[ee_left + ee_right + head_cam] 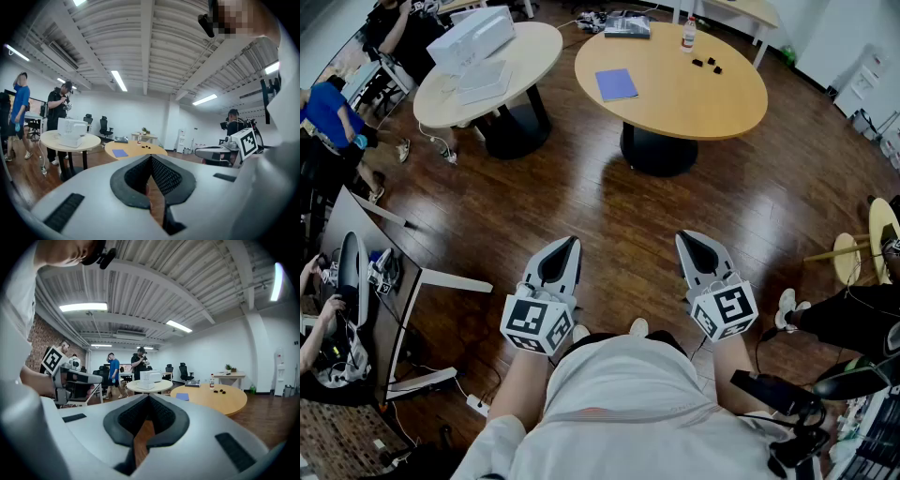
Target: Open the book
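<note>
While the person stands with both tools held low over the dark wooden floor [581, 187], neither one has anything in it. The left gripper [572, 242] has its jaws pressed tight together on nothing, and the right gripper [684, 236] is clenched empty too, its tips meeting. They sit side by side with a gap between them, both aimed across the room.

Well ahead of them is a round wooden table [694, 108]. The blue book [616, 84] lies flat on its left part, far from either gripper. Further back on the same top stand a small bottle [688, 33] and a few little black pieces [705, 64]. To the left is a second round table [525, 56] carrying a white machine [473, 37]. Beyond it, a person in a blue shirt [323, 112] is at the room's edge.
</note>
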Tool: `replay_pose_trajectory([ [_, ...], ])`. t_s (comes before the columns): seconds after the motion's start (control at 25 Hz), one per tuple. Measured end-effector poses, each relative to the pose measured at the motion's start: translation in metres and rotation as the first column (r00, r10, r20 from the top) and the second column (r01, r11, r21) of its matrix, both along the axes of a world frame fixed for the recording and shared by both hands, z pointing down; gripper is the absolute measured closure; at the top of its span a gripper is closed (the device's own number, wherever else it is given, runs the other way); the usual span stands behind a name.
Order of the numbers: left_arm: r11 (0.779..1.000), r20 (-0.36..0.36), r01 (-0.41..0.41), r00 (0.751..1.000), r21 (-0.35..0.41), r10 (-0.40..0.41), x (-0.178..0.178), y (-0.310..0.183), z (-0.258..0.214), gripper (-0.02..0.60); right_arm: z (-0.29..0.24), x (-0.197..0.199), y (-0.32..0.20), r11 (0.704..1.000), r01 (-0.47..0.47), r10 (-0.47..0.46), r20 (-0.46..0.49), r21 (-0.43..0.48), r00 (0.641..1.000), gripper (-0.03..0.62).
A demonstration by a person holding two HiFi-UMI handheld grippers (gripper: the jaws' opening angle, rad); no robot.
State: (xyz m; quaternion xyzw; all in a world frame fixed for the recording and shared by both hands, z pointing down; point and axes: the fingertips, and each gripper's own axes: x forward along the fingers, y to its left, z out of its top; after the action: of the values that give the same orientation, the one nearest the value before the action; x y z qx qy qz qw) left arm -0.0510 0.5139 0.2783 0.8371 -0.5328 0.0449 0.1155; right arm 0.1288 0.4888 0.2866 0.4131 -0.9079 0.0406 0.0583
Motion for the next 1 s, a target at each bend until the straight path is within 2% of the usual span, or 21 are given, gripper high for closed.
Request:
replay_pose_trajectory([
  [0.2, 1.000, 0.005, 0.011, 1.000, -0.013, -0.011, 0.045, -0.015, 0.009, 0.571, 0.022, 0.038, -0.012, 0.999, 0.037, -0.037, -0.037, -0.005, 0.999, 0.591],
  [0.32, 1.000, 0.024, 0.015, 1.000, -0.024, -0.015, 0.057, -0.019, 0.014, 0.571, 0.031, 0.052, -0.022, 0.999, 0.044, -0.044, -0.025, -0.028, 0.999, 0.591],
  [0.48, 0.998, 0.028, 0.037, 0.999, -0.047, -0.036, 0.060, -0.027, 0.023, 0.571, 0.036, 0.065, -0.031, 0.998, 0.036, -0.037, -0.013, -0.042, 0.999, 0.591],
  [0.6, 0.999, 0.025, 0.036, 0.999, -0.036, -0.035, 0.065, -0.038, 0.020, 0.571, 0.039, 0.072, -0.040, 0.998, 0.027, -0.027, -0.008, -0.051, 1.000, 0.591],
  [1.0, 0.999, -0.021, -0.010, 1.000, -0.038, 0.009, 0.057, -0.088, 0.030, 0.571, 0.045, 0.058, -0.083, 0.998, 0.009, -0.012, -0.037, -0.067, 0.999, 0.591],
])
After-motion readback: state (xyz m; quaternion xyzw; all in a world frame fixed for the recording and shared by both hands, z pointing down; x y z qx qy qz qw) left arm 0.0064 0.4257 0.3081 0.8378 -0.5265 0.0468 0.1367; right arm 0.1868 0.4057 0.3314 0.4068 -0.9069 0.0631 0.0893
